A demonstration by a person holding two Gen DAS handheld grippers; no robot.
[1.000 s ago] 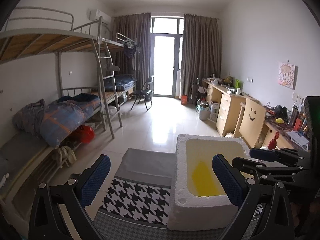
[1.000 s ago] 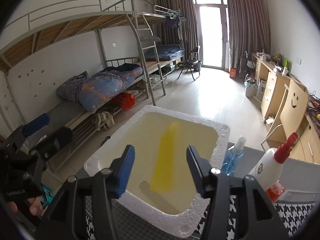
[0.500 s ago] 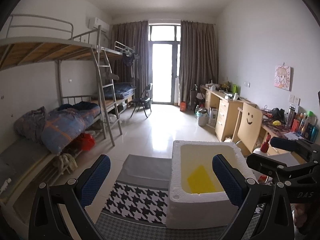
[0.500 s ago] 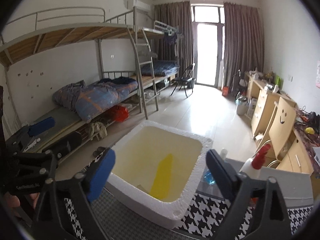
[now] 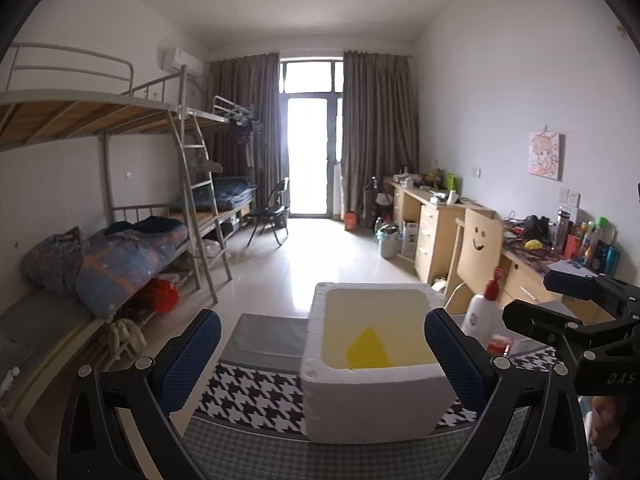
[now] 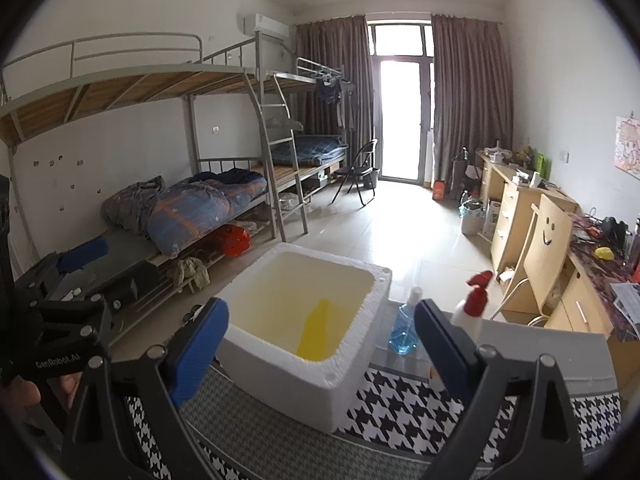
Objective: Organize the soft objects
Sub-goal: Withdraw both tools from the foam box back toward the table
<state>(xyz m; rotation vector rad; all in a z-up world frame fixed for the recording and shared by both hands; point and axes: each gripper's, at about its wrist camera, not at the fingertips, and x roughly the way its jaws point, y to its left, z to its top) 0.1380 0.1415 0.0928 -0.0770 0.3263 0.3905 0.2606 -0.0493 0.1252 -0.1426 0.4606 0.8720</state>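
Grippers stand empty above a patterned table: the right gripper (image 6: 320, 344) has its blue pads spread wide with nothing between them, and the left gripper (image 5: 322, 354) is equally agape and bare. Directly ahead of both tools sits a white foam box (image 6: 352, 364), and at its bottom lies a yellow cloth (image 6: 316, 334), flat and clear of either set of fingers. Just beyond the right gripper's right-hand pad stand a blue liquid bottle (image 6: 405, 330) and a white spray bottle (image 6: 470, 312) with a red trigger, close to the box's outer wall. The houndstooth table cover (image 6: 404, 404) runs beneath everything.

With the cloth apparently delivered, the step in hand looks like clearing away from the box and finding the next soft item; none is plainly visible on the table from here. Doing it well likely means keeping both pairs of jaws wide, lifting clear of the crumbly foam rim rather than dragging across it, and steering the right tool away from the two upright bottles, which could tip at a nudge. Bedding on the bunk bed (image 6: 192, 208), far to the left, is well out of reach.
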